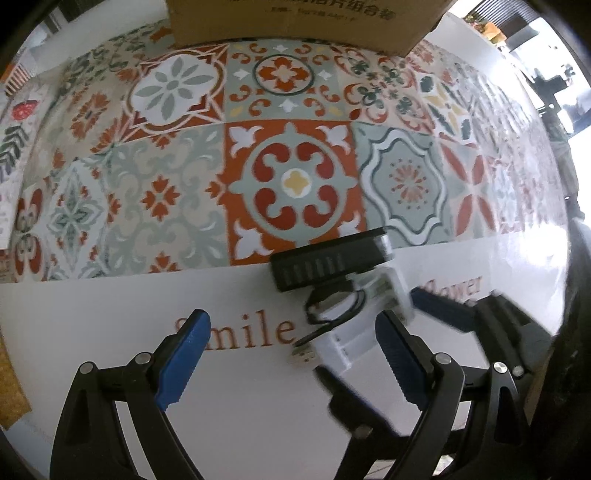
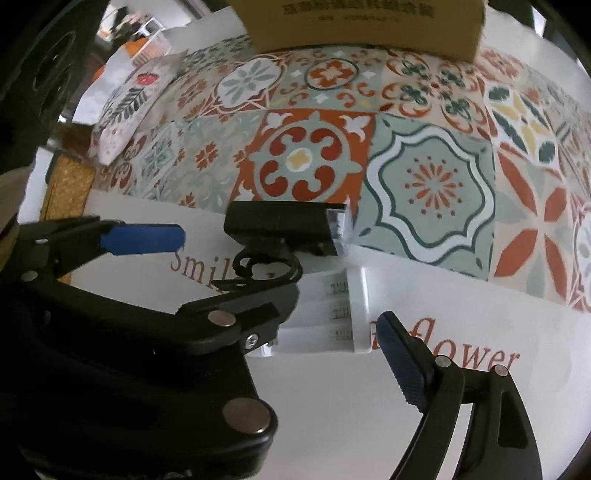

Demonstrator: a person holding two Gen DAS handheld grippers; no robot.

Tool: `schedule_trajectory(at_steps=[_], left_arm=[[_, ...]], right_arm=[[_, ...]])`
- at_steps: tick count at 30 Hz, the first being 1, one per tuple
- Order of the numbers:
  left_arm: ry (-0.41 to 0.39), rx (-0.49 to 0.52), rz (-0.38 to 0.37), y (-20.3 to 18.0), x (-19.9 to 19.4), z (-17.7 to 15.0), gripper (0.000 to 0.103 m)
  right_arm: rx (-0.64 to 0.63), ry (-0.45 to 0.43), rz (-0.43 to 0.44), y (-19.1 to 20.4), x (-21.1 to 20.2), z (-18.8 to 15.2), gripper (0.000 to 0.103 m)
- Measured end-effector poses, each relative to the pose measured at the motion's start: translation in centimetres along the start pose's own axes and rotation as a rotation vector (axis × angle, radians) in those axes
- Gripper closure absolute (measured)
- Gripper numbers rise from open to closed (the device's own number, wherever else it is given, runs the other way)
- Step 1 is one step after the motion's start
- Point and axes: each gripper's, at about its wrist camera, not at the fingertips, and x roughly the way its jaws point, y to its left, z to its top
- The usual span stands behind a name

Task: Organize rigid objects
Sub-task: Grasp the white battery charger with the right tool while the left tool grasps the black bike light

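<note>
Left wrist: white charger (image 1: 364,325) between open tongs (image 1: 291,354).

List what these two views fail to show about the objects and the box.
- Cardboard box: cut off by the top edge in both views; its inside is unseen.
- White charger: its near end is hidden behind the left gripper's finger in the right wrist view, blurred in the left.
- Black device: front face too blurred to read.
- Right gripper: contact with the charger unclear.
</note>
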Motion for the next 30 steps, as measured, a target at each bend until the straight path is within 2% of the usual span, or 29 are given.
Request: schedule_trajectory(at_steps=[4, 10, 12, 14, 16, 22, 30], left_arm=[[0.013, -0.015, -0.005, 1.4, 1.0, -0.7, 0.012], [0.019, -0.006, 0.024, 1.7, 2.1, -1.3, 0.01], [0.013, -0.014, 0.013, 1.6, 2.2, -1.8, 0.011], [0.012, -0.018, 0.005, 1.9, 2.5, -2.3, 0.011], [0.01, -0.019, 0.005, 2.1, 2.3, -2.6, 0.012], [-0.009, -0.003, -0.014, 1.1, 1.4, -2.2, 0.012], [-0.03, 0.014, -0.023, -1.3, 0.5, 0.8, 0.012]], right_arm=[[-0.041, 0.001, -0.039, 0.8, 0.5, -0.2, 0.016], [-0.12, -0.026, -0.113, 2.2, 1.1, -0.4, 0.016], [-0.137, -0.039, -0.137, 2.4, 1.2, -0.6, 0.016], [-0.14, -0.041, -0.153, 2.4, 1.2, -0.6, 0.022], [-0.145, -0.049, -0.151, 2.7, 1.2, -0.4, 0.026], [-0.101, -0.05, -0.134, 1.6, 0.7, -0.5, 0.026], [-0.064, -0.036, -0.145, -0.7, -0.6, -0.2, 0.026]])
